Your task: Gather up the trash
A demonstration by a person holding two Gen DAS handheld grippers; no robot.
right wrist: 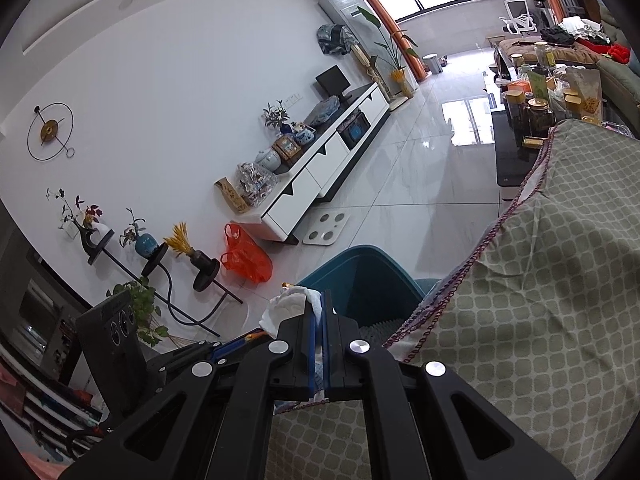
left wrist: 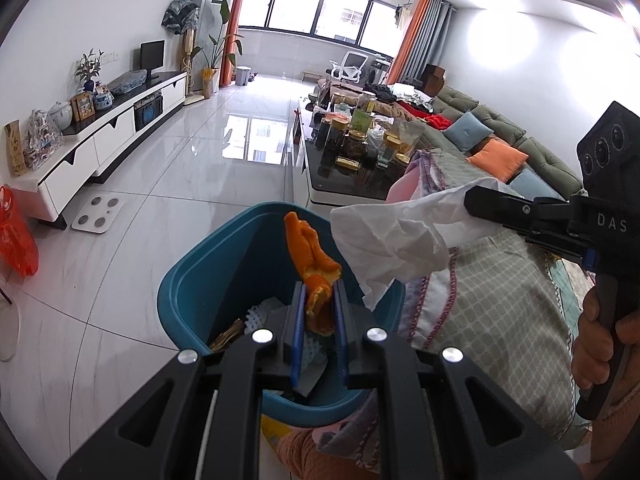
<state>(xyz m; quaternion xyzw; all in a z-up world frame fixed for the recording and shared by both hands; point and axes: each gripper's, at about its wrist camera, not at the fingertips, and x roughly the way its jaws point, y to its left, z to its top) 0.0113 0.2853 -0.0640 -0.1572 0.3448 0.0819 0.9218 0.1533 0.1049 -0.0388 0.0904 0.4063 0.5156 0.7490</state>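
- Left wrist view: left gripper (left wrist: pixel 320 300), black frame with blue pads, jaws nearly together and pinching a curled strip of orange citrus peel (left wrist: pixel 314 256); most of the peel sticks out past the fingertips.
- The peel hangs over the open mouth of a teal plastic waste bin (left wrist: pixel 180 284) standing on the glossy white tiled floor (left wrist: pixel 180 168).
- Inside the bin: white foam fruit netting (left wrist: pixel 260 312), something brownish-gold, dark scraps; hard to tell more.
- Right gripper (left wrist: pixel 470 200) comes in from the right, held by a person's hand (left wrist: pixel 600 320) around its black handle. Its tips clamp a crumpled white paper tissue (left wrist: pixel 392 236), which hangs over the bin's right rim, just beside the peel; touching or not, cannot tell.
- Grey-green patterned cloth with purple trim (left wrist: pixel 500 300) lies right of the bin, against its side.
- Farther back: black glass coffee table (left wrist: pixel 344 184) crowded with jars, green sofa (left wrist: pixel 500 132) with cushions, white TV cabinet (left wrist: pixel 100 144) along the left wall, white bathroom scale (left wrist: pixel 98 212) on the floor, red plastic bag (left wrist: pixel 16 236) at the left edge.
- Right wrist view: right gripper (right wrist: pixel 319 300) pads pressed tight on the white tissue (right wrist: pixel 288 308); it bulges out left of the tips.
- Teal bin (right wrist: pixel 360 272) sits just beyond the tips, partly hidden by the gripper.
- Left gripper's black body (right wrist: pixel 116 332) shows at lower left; its tips are hidden here.
- Patterned cloth (right wrist: pixel 540 280) fills the right side.
- Red bag (right wrist: pixel 246 256) and scale (right wrist: pixel 326 228) lie on the floor near the TV cabinet (right wrist: pixel 320 172).
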